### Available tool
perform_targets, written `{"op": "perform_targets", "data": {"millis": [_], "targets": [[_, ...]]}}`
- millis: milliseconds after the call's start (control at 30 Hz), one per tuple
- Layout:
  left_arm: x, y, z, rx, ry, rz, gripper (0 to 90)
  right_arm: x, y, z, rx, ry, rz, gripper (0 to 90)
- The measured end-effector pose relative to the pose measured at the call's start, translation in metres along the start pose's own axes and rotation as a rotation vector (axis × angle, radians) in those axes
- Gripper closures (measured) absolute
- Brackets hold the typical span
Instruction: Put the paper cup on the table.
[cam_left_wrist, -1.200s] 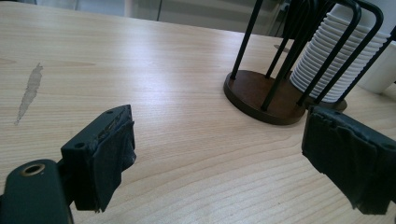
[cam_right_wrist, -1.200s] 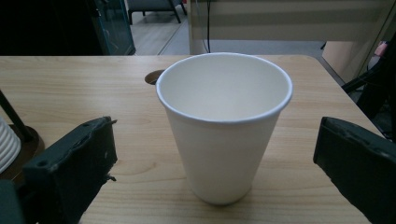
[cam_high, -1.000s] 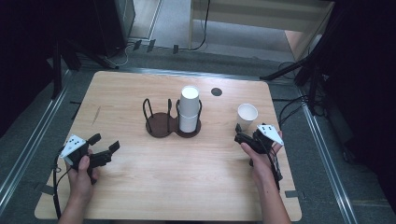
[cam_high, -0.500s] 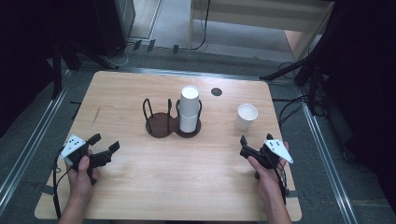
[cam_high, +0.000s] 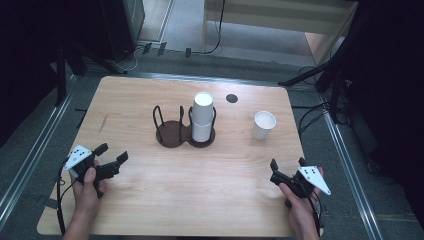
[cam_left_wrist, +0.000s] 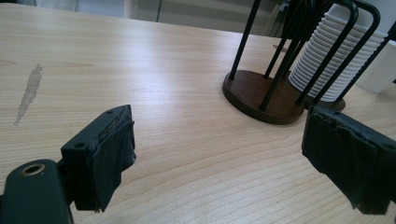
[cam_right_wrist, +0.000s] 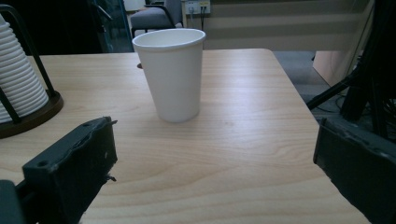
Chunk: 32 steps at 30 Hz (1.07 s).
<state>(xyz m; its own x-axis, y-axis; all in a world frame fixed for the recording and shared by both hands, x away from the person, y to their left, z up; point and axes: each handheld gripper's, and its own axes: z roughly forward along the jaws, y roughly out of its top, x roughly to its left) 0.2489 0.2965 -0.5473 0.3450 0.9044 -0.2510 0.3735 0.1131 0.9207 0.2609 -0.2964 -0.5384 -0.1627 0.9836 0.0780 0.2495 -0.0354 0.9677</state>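
Note:
A single white paper cup (cam_high: 263, 124) (cam_right_wrist: 171, 73) stands upright on the wooden table (cam_high: 150, 205), right of centre. A dark two-ring cup holder (cam_high: 184, 132) (cam_left_wrist: 261, 95) sits mid-table, and its right ring holds a stack of white cups (cam_high: 202, 117) (cam_left_wrist: 327, 63). Its left ring is empty. My left gripper (cam_high: 112, 155) (cam_left_wrist: 233, 163) rests near the table's front left, open, with nothing between its jaws. My right gripper (cam_high: 286, 167) (cam_right_wrist: 215, 168) sits near the front right edge, open and empty, with the single cup well ahead of it.
A small dark round hole (cam_high: 231, 98) marks the table behind the holder. A pale smear (cam_left_wrist: 29, 92) lies on the wood at the left. Metal rails (cam_high: 350, 165) run along both sides of the table, and cables lie on the floor beyond.
My right gripper has drawn back from beside the single cup toward the table's front right edge. The left gripper, the cup and the holder have stayed where they were.

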Motion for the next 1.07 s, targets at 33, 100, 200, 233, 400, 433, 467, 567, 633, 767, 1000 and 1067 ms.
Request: {"op": "perform_targets", "data": {"millis": [33,100,200,233,400,433,467,567,633,767,1000,1067], "targets": [[0.000,0.000,0.000,-0.001,0.000,0.000,9.8,-0.003,-0.001,-0.003,-0.001,-0.004,0.001,0.0],[0.000,0.000,0.000,-0.001,0.000,0.000,9.8,-0.006,-0.003,-0.008,0.000,-0.010,0.003,0.0],[-0.001,0.000,0.000,-0.002,0.001,0.001,9.8,-0.012,-0.005,-0.016,0.002,-0.017,0.009,0.0],[-0.001,0.000,0.000,-0.003,0.001,0.000,9.8,-0.013,-0.006,-0.018,0.004,-0.021,0.009,0.0],[-0.001,-0.001,0.000,-0.004,0.001,0.002,9.8,-0.022,-0.009,-0.029,0.006,-0.030,0.013,0.0],[-0.001,-0.001,0.000,-0.004,0.001,0.002,9.8,-0.025,-0.010,-0.032,0.006,-0.027,0.026,0.0],[-0.001,-0.001,-0.001,-0.001,0.001,0.006,9.9,-0.027,-0.010,-0.034,0.008,-0.031,0.032,0.0],[-0.002,-0.001,-0.001,-0.001,0.000,0.008,9.8,-0.030,-0.011,-0.041,0.008,-0.025,0.051,0.0],[-0.002,-0.001,-0.001,-0.001,0.000,0.008,9.8,-0.030,-0.012,-0.046,0.013,-0.020,0.036,0.0],[-0.002,-0.001,-0.001,0.000,0.000,0.012,9.9,-0.033,-0.014,-0.051,0.020,-0.024,0.006,0.0],[-0.003,-0.001,0.001,0.001,0.002,0.013,9.8,-0.027,-0.010,-0.049,0.033,-0.033,-0.026,0.0],[-0.003,-0.001,0.001,0.000,0.002,0.013,9.9,-0.019,-0.006,-0.042,0.045,-0.019,-0.037,0.0]]}}
